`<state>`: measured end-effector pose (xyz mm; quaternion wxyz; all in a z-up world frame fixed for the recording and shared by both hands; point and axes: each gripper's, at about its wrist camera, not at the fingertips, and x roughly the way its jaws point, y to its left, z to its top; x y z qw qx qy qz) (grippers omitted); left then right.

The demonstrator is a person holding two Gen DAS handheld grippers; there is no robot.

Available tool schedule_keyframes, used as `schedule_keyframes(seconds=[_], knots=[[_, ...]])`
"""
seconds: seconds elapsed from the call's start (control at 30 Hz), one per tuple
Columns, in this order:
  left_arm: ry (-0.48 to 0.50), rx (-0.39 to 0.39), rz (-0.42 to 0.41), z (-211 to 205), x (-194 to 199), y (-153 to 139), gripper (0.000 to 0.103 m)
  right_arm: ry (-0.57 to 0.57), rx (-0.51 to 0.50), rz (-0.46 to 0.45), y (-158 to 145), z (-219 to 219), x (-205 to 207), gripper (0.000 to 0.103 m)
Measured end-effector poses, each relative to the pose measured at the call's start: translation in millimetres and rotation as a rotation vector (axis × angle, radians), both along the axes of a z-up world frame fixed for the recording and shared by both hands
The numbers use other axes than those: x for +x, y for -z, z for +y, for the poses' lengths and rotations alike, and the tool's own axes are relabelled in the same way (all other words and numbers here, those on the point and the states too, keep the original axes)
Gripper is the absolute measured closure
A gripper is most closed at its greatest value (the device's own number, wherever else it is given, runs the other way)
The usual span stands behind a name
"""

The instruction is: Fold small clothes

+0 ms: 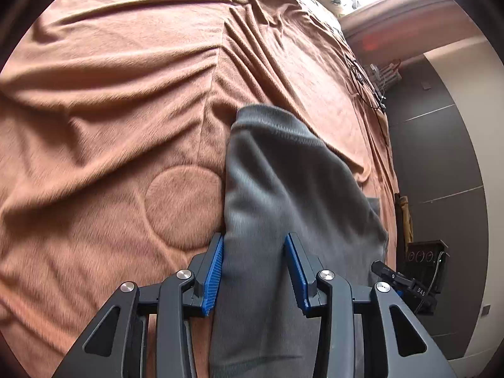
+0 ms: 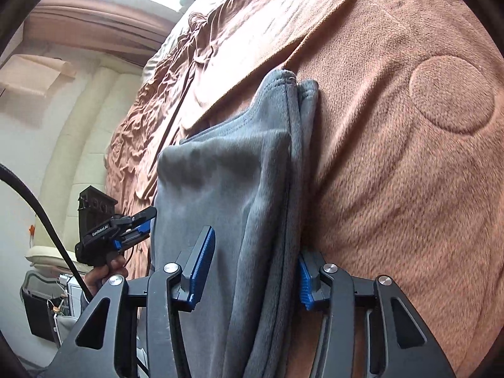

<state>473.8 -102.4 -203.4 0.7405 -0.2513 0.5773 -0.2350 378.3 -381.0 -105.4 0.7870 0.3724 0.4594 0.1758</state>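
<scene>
A small grey fleece garment (image 1: 283,189) hangs over a brown blanket (image 1: 110,110) on a bed. My left gripper (image 1: 253,252) has the grey cloth running between its blue-padded fingers, the jaws standing apart around it. In the right wrist view the same garment (image 2: 239,189) is doubled over, with a seam and several layers. My right gripper (image 2: 255,261) straddles those layers with its jaws wide. The left gripper also shows in the right wrist view (image 2: 135,220) at the garment's left edge, held by a hand.
The brown blanket (image 2: 409,189) has a stitched circle (image 2: 450,94) and many wrinkles. The bed edge (image 1: 387,145) runs down the right, with dark panels, cables (image 1: 362,82) and a dark box (image 1: 425,258) beyond. A black bin (image 2: 41,315) stands low left.
</scene>
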Motion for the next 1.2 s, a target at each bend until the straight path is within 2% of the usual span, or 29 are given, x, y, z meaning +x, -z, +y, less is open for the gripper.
schedule_keyframes(seconds=[0.27,0.4,0.5,0.53,0.6,0.77,1.2], knots=[[0.013,-0.001,-0.009,-12,30,4,0.068,0.002,0.033,-0.026,7,-7,11,0.062],[0.010,-0.003,-0.025,-18,45,6,0.068,0.015,0.027,-0.026,9,-9,14,0.072],[0.004,0.001,-0.028,-21,51,7,0.079,0.015,-0.002,-0.016,7,-7,15,0.083],[0.002,-0.003,-0.025,-22,51,6,0.087,0.010,-0.013,-0.021,4,-5,15,0.085],[-0.002,-0.006,-0.034,-22,50,3,0.092,0.004,-0.038,-0.041,-4,-1,12,0.089],[0.002,-0.019,-0.099,-21,40,-18,0.094,-0.004,-0.066,-0.095,-24,6,0,0.091],[-0.002,-0.076,-0.263,-6,-13,-98,0.094,-0.008,-0.149,-0.218,-78,31,-51,0.091]])
